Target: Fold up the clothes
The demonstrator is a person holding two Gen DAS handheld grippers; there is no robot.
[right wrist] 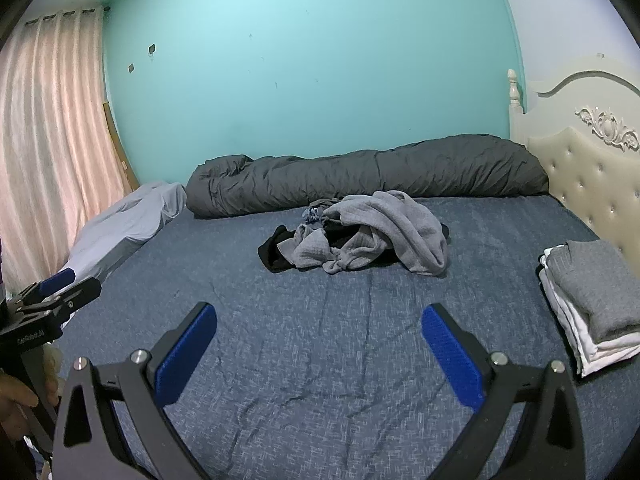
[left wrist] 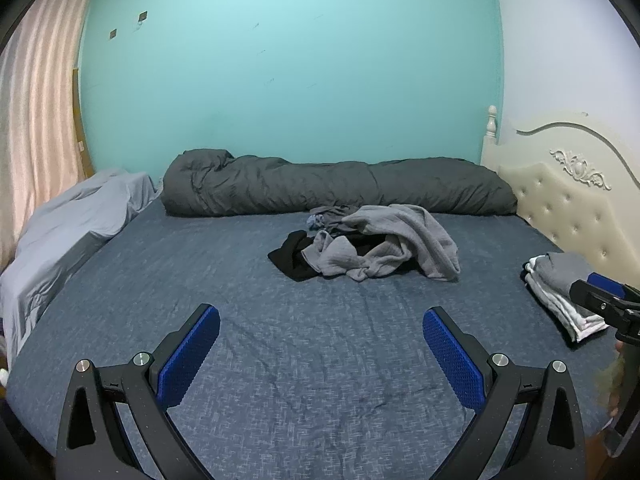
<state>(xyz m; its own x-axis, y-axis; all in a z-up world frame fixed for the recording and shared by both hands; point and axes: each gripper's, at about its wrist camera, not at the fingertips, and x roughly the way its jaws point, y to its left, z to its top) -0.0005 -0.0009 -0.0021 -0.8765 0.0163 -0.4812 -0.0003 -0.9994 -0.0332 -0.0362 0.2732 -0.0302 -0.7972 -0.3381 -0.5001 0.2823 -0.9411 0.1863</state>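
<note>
Two grippers, left (left wrist: 322, 344) and right (right wrist: 319, 342), hang over the bed (left wrist: 280, 360), fingers spread wide, grasping nothing. The pile (right wrist: 360, 236) of grey and black clothes lies at 12 o'clock, just short of the duvet (right wrist: 360, 176); a folded stack (right wrist: 592, 300) sits at 3 o'clock near the headboard (right wrist: 592, 160). A blind pinch could snag several tangled garments together. A wide right sweep may topple the stack. Bare sheet lies open between grippers and pile
</note>
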